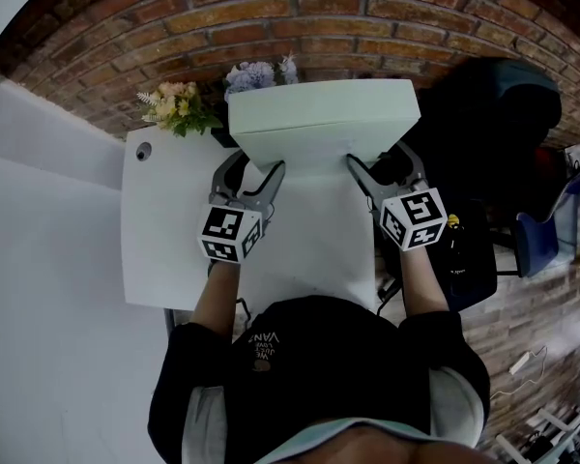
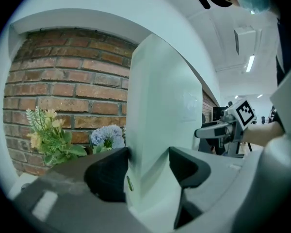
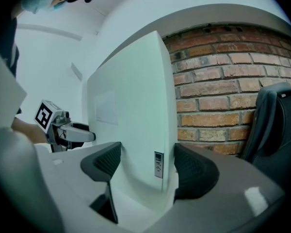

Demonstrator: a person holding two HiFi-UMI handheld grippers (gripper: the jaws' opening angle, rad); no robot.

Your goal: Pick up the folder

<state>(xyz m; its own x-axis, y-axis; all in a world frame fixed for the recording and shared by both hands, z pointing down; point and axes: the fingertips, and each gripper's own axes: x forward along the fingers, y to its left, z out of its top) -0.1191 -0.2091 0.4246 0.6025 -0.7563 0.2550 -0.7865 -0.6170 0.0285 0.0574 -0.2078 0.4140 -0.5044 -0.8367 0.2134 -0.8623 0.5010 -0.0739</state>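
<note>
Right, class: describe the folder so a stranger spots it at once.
Find the red brick wall, then the white rectangular table before it. At its far edge is the pale green box-shaped folder, the only large plain slab beside small flower bunches.

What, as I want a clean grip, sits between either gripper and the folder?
Nothing visible does. The folder stands directly between the jaws of the left gripper and of the right gripper, with no other thing in either gap. The flowers are behind it, by the brick wall.
</note>
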